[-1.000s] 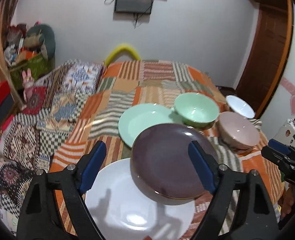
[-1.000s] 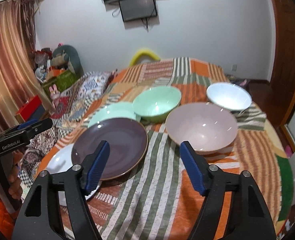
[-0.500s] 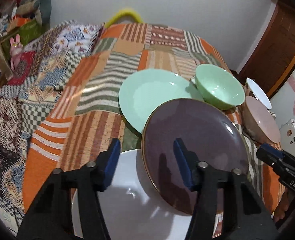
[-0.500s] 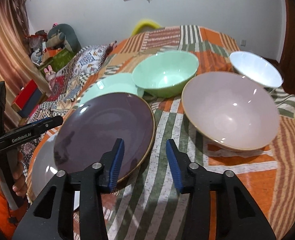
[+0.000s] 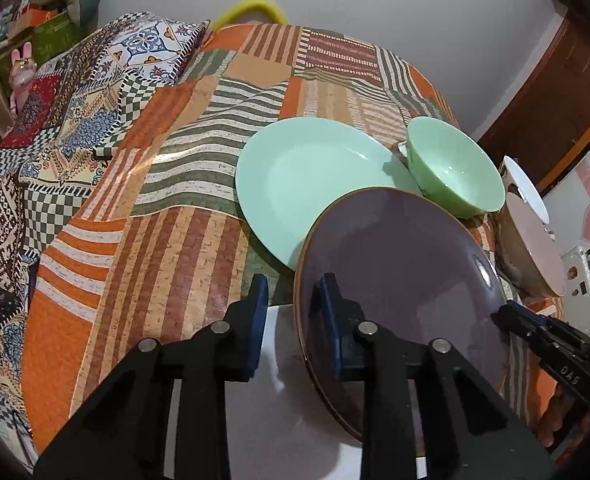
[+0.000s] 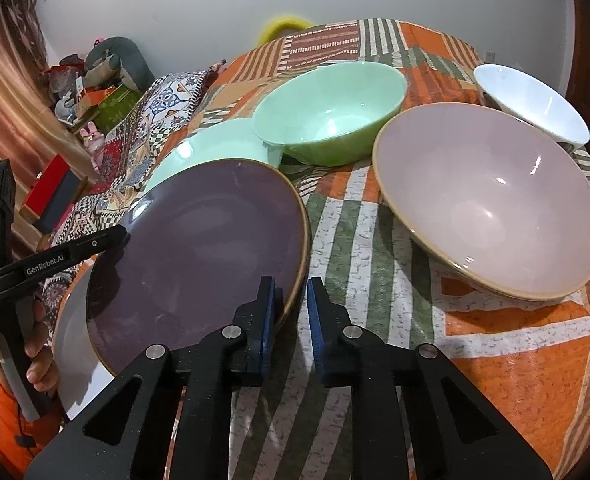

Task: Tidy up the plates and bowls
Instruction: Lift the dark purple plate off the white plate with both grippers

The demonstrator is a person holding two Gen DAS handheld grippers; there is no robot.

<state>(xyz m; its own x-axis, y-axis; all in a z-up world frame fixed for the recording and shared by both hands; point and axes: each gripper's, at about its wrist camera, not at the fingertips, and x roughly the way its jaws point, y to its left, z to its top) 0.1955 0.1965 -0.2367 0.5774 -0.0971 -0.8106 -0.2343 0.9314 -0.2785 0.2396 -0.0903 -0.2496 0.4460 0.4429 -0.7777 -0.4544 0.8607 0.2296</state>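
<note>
A purple plate (image 5: 399, 280) (image 6: 199, 252) lies partly on a white plate (image 5: 287, 408) (image 6: 71, 332) at the table's near edge. My left gripper (image 5: 293, 312) straddles the purple plate's left rim, its jaws narrowed with a gap still showing. My right gripper (image 6: 289, 312) straddles the plate's right rim, its jaws nearly together, a narrow gap left. A mint plate (image 5: 307, 180) (image 6: 219, 148) lies behind, partly under the purple one. A mint bowl (image 6: 331, 108), a pink bowl (image 6: 491, 200) and a white bowl (image 6: 531, 100) stand to the right.
The table carries a striped orange and green cloth (image 6: 375, 280). A patterned quilt (image 5: 55, 140) lies to the left. A wall stands behind, a wooden door (image 5: 555, 100) at the right.
Both grippers have dropped down and forward to the purple plate's opposite rims, and their jaws have narrowed from wide open to a small gap.
</note>
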